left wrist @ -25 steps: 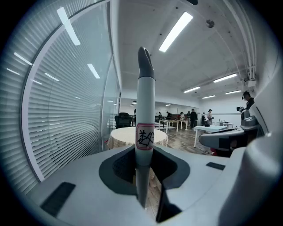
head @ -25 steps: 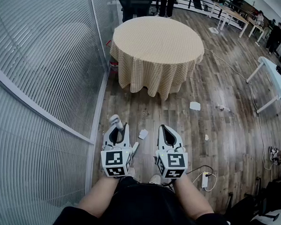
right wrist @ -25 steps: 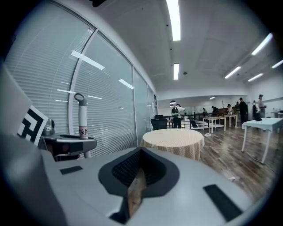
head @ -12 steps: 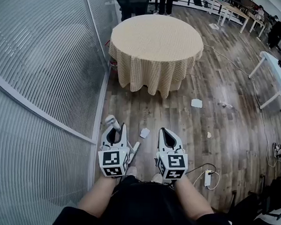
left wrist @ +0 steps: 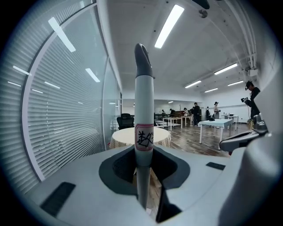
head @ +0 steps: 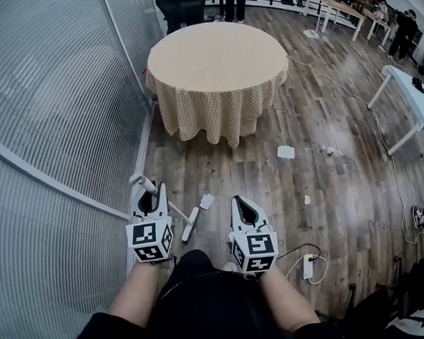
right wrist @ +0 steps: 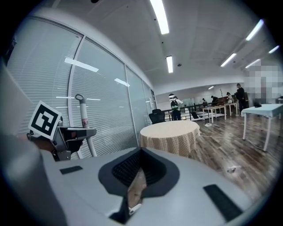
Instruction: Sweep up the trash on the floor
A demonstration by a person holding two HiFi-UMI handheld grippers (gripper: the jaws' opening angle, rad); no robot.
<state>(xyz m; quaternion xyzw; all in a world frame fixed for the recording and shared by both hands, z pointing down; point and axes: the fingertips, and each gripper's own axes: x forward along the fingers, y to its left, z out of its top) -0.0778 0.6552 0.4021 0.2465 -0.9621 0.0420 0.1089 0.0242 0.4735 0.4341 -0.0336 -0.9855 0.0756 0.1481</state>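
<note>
My left gripper (head: 148,196) is shut on a thin grey-white broom handle (left wrist: 143,110) that bears a pink-edged label. In the left gripper view the handle stands upright between the jaws. In the head view the handle (head: 174,210) slants down to a white broom head (head: 190,225) on the floor. My right gripper (head: 247,205) hangs beside it, shut, nothing held. Trash lies ahead: a paper scrap (head: 207,201) just past the broom head, a bigger white piece (head: 286,152), and a small bit (head: 307,200).
A round table (head: 218,52) with a tan checked cloth stands ahead. A glass wall with blinds (head: 52,107) runs along the left. A white table (head: 418,94) is at the right. A power strip with cable (head: 307,266) lies near my right foot. People stand far back.
My left gripper has moved left and a little nearer with the handle, and the broom head has swung out to its right. The right gripper has barely moved.
</note>
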